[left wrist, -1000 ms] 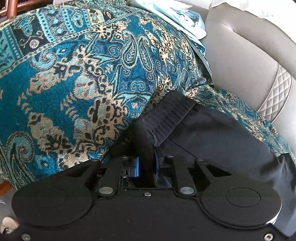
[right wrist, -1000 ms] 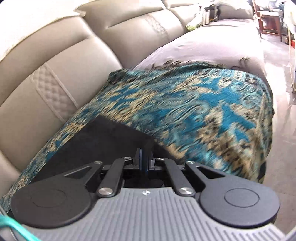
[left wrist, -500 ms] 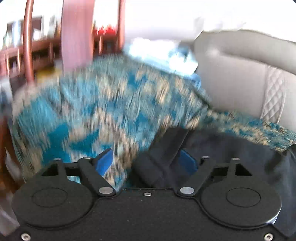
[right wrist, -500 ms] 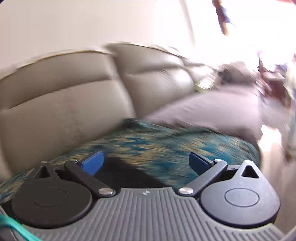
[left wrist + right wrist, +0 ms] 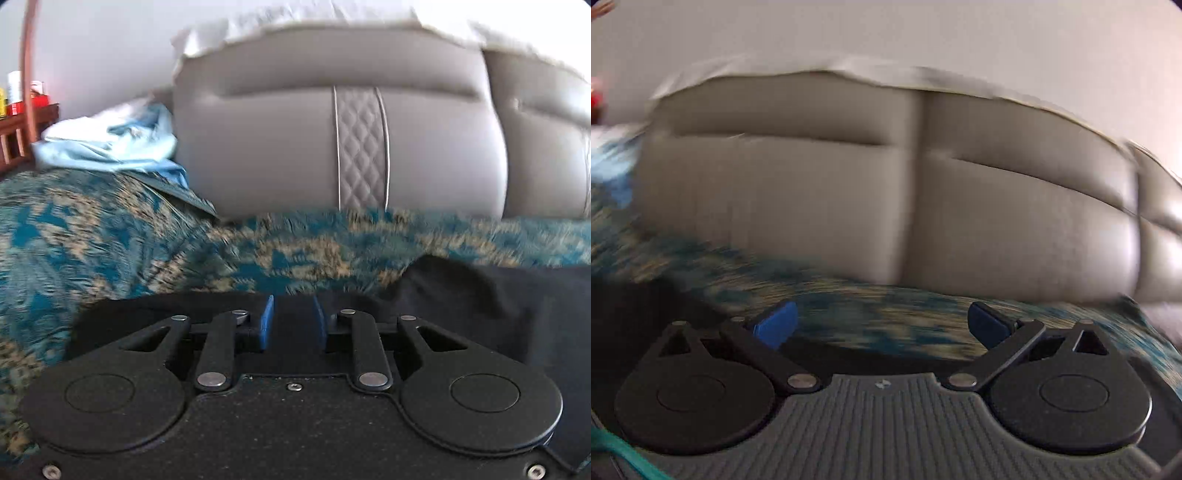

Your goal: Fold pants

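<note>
The black pants (image 5: 491, 306) lie on a teal patterned throw (image 5: 110, 251) that covers the sofa seat. In the left wrist view my left gripper (image 5: 291, 321) is low over the near edge of the pants; its blue pads are partly closed with a gap and black fabric shows between them. In the right wrist view my right gripper (image 5: 882, 325) is wide open and empty above the throw (image 5: 886, 317), with a dark patch of the pants (image 5: 635, 310) at its left. The view is blurred.
The beige leather sofa back (image 5: 332, 147) rises just behind the throw, also in the right wrist view (image 5: 849, 206). A light blue and white pile of cloth (image 5: 118, 144) sits at the back left. Wooden furniture (image 5: 22, 122) stands at the far left.
Both grippers let go of the pants and opened. Both swung round to face the sofa back. The left gripper's jaws have since narrowed again over the pants edge.
</note>
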`<state>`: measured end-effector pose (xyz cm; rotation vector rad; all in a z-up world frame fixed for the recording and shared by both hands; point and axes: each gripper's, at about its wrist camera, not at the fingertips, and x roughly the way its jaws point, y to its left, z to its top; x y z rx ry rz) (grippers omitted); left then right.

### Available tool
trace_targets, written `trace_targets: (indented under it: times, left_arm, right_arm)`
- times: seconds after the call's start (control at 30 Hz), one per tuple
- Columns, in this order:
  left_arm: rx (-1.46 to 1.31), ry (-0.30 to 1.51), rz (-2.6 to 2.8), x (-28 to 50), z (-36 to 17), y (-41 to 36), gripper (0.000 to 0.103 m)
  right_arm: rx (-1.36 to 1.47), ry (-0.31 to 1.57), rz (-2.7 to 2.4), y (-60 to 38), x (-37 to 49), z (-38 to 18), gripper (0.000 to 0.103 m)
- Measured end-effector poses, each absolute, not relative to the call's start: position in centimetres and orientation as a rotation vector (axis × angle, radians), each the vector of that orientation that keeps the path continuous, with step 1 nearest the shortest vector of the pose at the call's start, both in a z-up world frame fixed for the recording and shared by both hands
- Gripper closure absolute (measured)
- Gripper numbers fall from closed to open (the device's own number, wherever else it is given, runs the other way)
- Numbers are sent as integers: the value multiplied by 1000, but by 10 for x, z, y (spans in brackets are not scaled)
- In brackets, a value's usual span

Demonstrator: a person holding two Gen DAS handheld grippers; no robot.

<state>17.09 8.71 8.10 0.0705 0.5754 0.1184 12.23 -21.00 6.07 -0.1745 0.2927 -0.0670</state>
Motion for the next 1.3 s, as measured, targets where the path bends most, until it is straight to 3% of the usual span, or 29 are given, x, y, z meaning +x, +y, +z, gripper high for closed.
trace_targets:
  times: [0.17,0.33,0.63,1.0,1.3]
  left_arm:
    - [81,602,228,203,54,92,78]
    - [-6,640,433,221,23,145,77]
    - [-29,627,440,224,17,161,77]
    - [176,655,450,216,23,135,73]
    - [13,615,394,206,24,158,72]
  right_arm:
    - [-213,344,124,-140,135,48,0]
    - [-235,380,227,-95,150,35,0]
    - [-253,512,301,-65,165,10,0]
    - [-82,605,103,-188,183,15,0]
    - [-3,601,-90,-366,158,13,0]
